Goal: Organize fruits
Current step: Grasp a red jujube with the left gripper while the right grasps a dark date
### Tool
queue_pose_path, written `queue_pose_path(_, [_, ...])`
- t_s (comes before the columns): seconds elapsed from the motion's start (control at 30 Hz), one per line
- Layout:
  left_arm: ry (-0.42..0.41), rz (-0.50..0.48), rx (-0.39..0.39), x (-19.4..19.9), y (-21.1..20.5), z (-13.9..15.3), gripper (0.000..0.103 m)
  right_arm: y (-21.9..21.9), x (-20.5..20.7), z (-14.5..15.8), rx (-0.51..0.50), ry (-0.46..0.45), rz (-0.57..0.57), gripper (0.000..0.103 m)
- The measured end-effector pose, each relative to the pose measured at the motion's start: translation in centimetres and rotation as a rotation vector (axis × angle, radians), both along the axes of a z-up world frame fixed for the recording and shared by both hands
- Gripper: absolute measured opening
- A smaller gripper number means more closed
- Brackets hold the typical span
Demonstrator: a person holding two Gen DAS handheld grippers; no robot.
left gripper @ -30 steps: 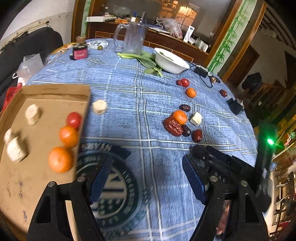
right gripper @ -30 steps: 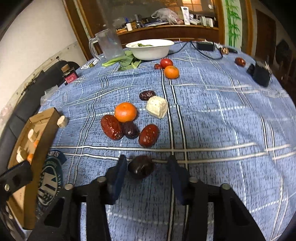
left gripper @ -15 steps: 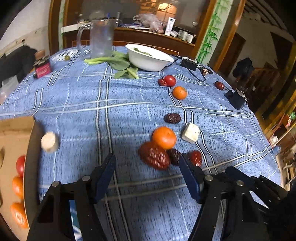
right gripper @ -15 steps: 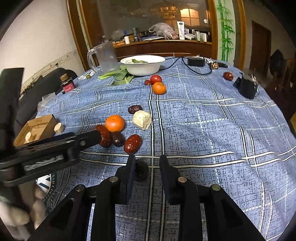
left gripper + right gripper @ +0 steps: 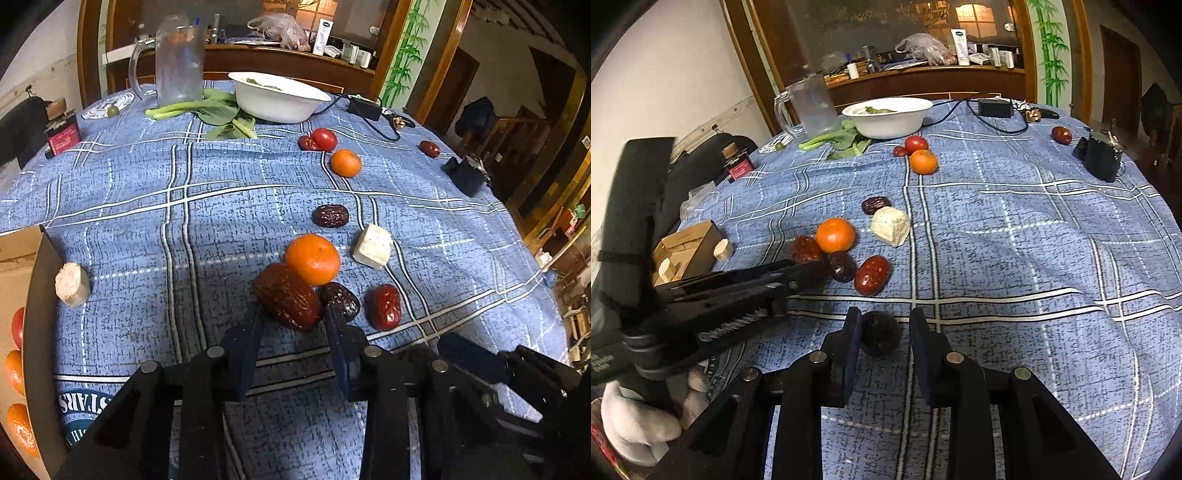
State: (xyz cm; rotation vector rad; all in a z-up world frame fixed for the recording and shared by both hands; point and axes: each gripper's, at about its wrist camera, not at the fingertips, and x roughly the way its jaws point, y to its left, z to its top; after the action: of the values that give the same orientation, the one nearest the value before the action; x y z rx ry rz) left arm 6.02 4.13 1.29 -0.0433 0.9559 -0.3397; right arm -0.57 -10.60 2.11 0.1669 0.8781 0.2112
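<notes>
My left gripper is open, its fingers on either side of a large brown date that lies against an orange. A dark date and a red date lie just right of it. My right gripper is partly open around a dark date on the blue cloth; the left finger touches it, the right finger stands apart. The left gripper also shows in the right wrist view. A cardboard tray at the left holds oranges and a tomato.
A white cube, another date, a second orange and a tomato lie farther back. A white bowl, greens, a glass mug, a red jar and a black box stand near the far edges.
My left gripper moved from over the tray rightward and forward to the fruit cluster and narrowed around the large date. My right gripper closed in on the dark date, then opened a little.
</notes>
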Motion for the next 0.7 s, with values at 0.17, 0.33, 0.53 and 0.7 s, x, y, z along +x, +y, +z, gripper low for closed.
queue_pose_path(0.17, [0.001,0.008,0.011,-0.2,0.2,0.1,0.032,0.1,0.2,-0.4,0.031,0.022,0.028,0.025])
queue_pose_path(0.33, [-0.015,0.050,-0.047,-1.8,1.8,1.6,0.030,-0.2,0.3,-0.4,0.047,0.015,0.026,0.024])
queue_pose_path(0.53, [-0.063,0.088,-0.145,-6.1,5.6,4.5,0.015,-0.5,0.2,0.0,0.073,-0.015,0.018,0.024])
queue_pose_path(0.7, [-0.078,0.121,-0.132,-8.8,8.7,5.3,0.016,-0.2,0.0,0.1,0.036,-0.033,0.002,0.024])
